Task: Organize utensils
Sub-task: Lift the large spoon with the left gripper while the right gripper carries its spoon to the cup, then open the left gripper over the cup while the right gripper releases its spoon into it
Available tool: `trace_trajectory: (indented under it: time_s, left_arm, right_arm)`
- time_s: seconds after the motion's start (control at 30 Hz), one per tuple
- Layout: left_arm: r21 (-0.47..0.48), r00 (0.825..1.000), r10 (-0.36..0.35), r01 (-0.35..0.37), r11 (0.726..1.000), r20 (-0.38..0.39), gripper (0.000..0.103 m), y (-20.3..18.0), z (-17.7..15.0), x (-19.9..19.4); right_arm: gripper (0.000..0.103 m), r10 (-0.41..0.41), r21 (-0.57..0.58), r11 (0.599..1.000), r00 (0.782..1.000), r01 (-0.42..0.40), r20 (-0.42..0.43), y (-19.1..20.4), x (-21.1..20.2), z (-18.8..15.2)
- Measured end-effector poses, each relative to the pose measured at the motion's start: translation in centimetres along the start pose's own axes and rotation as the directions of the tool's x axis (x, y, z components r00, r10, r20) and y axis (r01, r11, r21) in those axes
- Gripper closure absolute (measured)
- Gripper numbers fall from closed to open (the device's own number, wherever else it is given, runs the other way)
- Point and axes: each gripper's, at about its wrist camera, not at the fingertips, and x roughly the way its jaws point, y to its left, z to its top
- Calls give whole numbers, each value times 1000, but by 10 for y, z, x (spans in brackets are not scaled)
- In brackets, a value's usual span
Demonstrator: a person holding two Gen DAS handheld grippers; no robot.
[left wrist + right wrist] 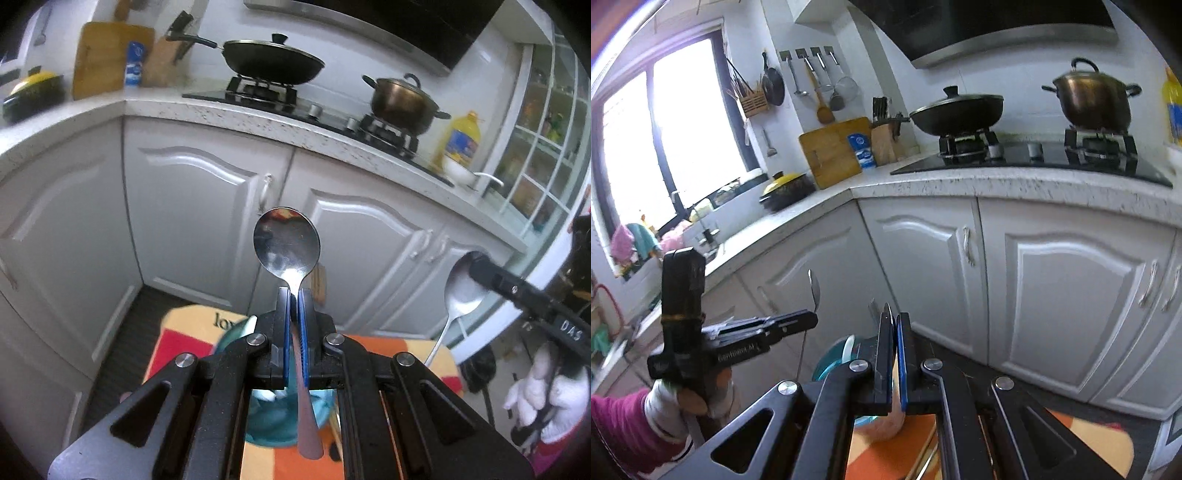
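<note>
My left gripper (294,295) is shut on the neck of a round-bowled steel spoon (286,242). The spoon stands upright, with its handle hanging down between the arms. At the right, my right gripper (480,267) is shut on a second, longer spoon (463,291). In the right wrist view the right gripper (895,319) pinches that spoon edge-on, and only its blurred handle end (886,421) shows clearly. The left gripper (812,317), held in a gloved hand, carries its spoon (814,291) edge-on. Both grippers hang above a teal bowl (280,417).
The teal bowl (831,358) sits on a table with an orange and yellow cloth (388,347). Ahead are white cabinet doors (207,206) under a speckled counter (258,114). A wok (273,61), a pot (402,101) and an oil bottle (461,140) stand on it.
</note>
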Motion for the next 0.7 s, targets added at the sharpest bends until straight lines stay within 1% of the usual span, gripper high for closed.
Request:
trace_trajectory:
  time_s: [0.1, 0.17, 0.27, 0.33, 0.47, 0.6, 0.7]
  left_arm:
    - [32, 998, 53, -55, 998, 46, 100, 8, -5, 8]
    - [39, 995, 72, -74, 996, 68, 100, 15, -10, 12]
    - [63, 988, 113, -120, 991, 109, 100, 22, -16, 21]
    - [57, 986, 118, -125, 990, 118, 100, 25, -20, 25]
    - [57, 978, 135, -145, 988, 161, 100, 30, -30, 32]
    - [91, 963, 171, -193, 977, 208, 100, 27, -42, 35]
    - [113, 959, 187, -214, 970, 215, 100, 25, -54, 38]
  right_arm:
    - [101, -14, -9, 1000, 1000, 14, 16, 6, 11, 6]
    - [101, -24, -23, 999, 999, 25, 26, 12, 21, 9]
    - [101, -53, -61, 997, 998, 54, 26, 21, 34, 7]
    - [101, -60, -77, 995, 998, 61, 23, 26, 40, 4]
    - [101, -111, -147, 982, 993, 114, 30, 40, 51, -6]
    - [101, -152, -202, 967, 988, 155, 31, 51, 59, -19]
    - [101, -153, -222, 963, 988, 153, 16, 55, 65, -28]
